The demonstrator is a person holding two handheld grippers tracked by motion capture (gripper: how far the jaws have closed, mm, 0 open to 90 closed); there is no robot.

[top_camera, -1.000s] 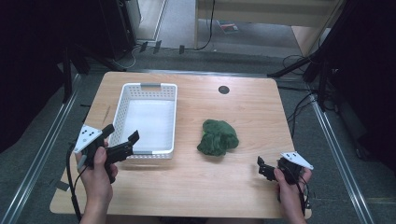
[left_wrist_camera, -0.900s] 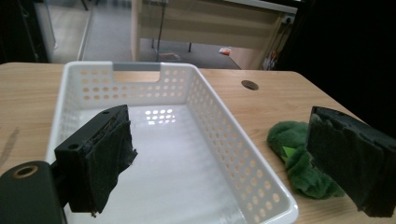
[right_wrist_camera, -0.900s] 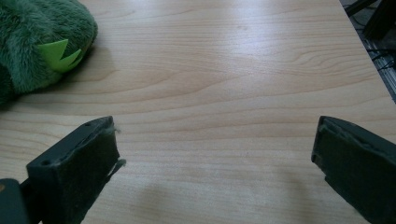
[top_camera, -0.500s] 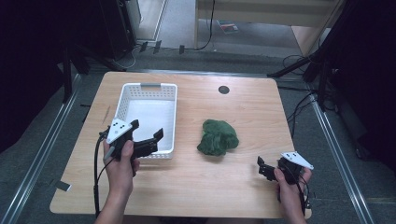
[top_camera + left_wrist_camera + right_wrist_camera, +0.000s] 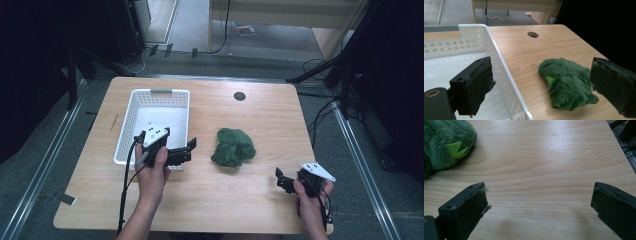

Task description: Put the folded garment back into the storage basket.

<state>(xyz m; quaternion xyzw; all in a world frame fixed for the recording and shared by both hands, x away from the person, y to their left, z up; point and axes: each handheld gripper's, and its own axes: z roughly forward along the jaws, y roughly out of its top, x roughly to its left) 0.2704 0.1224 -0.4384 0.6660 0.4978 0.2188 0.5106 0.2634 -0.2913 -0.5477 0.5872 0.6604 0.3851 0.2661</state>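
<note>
At nine o'clock on the worktop [image 5: 260, 115] sits our white basket [image 5: 131, 112], with nothing in it that we can see. Over the last second our left gripper [image 5: 186, 148] has swung in from the basket's outer near corner and across its near rim toward three o'clock. It now hangs at the basket's near right corner with its jaws spread wide and nothing between them. In the left gripper view those jaws frame the green plush toy [image 5: 569, 85], which lies just ahead on the bare wood.

The toy [image 5: 232, 147] rests at the worktop's centre, just beside the basket and not touching it. We judge the reach for it is under way and the grasp not yet made.

At five o'clock our right gripper [image 5: 281, 181] has not moved. Its jaws gape empty above the wood near the table edge, with the toy [image 5: 441, 147] at eleven o'clock in its own view.
</note>
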